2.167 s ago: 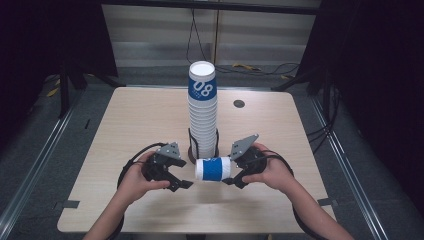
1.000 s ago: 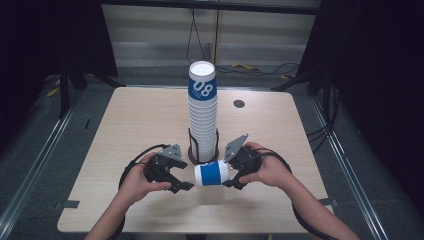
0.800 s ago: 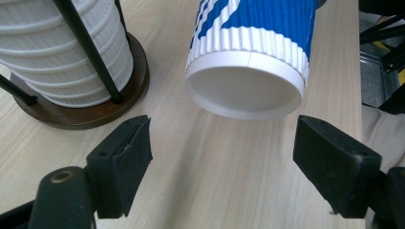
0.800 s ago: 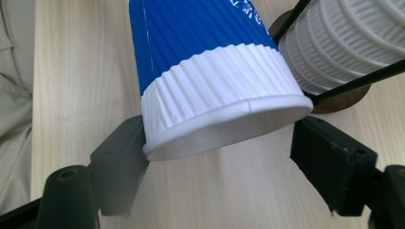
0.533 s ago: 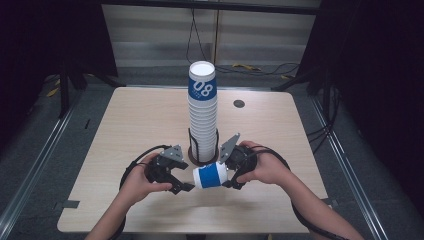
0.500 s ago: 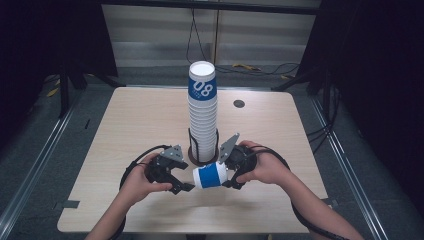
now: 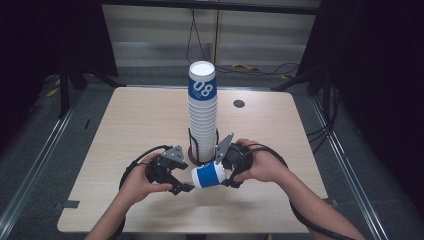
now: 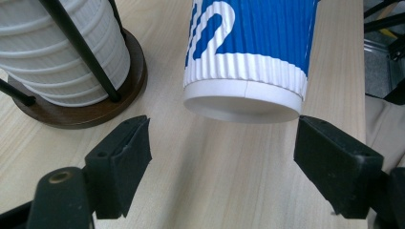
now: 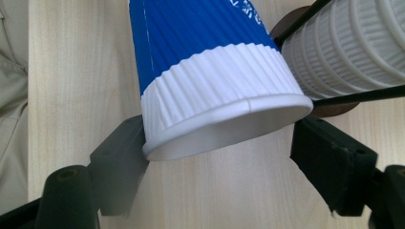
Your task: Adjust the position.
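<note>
High view is showing one blue cup [image 7: 209,175] gripped by right tongs [image 7: 229,176]; left tongs [image 7: 186,182] are standing open; one cup stack [image 7: 202,120], its base partly hidden.

both grippers level, facing each other; left gripper [image 7: 184,186] jaws apart.

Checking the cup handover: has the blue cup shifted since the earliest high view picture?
Yes. The blue cup now lies lower in the high view, nearer the person and farther from the cup stack's holder base.

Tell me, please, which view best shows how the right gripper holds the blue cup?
The right gripper view: its jaws press the blue cup near one end. The high view shows this small; the left gripper view shows the cup's other end.
</note>
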`<state>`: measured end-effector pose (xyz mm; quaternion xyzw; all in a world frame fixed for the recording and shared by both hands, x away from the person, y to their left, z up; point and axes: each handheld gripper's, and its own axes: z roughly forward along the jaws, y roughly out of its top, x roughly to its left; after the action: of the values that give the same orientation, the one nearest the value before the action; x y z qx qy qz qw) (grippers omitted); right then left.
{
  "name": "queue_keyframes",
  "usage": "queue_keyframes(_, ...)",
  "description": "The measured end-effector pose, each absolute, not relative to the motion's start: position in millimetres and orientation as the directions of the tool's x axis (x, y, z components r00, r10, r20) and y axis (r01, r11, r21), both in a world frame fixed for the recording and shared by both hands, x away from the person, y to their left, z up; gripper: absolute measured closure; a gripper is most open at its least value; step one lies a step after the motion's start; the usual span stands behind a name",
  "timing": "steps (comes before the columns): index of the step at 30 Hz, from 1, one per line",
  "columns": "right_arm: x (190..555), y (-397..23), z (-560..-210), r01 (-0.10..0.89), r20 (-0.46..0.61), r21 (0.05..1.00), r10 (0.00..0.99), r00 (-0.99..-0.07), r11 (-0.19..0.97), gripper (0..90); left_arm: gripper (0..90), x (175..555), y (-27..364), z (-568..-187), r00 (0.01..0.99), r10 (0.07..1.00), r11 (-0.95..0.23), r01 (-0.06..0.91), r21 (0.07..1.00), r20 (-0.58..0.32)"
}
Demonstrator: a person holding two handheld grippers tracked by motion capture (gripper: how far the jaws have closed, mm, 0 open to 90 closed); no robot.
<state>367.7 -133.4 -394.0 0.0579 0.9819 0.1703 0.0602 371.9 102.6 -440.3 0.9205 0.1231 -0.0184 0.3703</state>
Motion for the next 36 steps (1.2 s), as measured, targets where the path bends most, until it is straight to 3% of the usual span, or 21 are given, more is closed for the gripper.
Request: queue_keyframes(36, 365.2, -134.9, -396.2, 0.086, -0.097, 0.345, 0.126, -0.987, 0.935, 21.2, 19.3, 371.1, 81.5, -421.7, 0.979, 0.178, -0.798, 0.205, 0.566, -0.104)
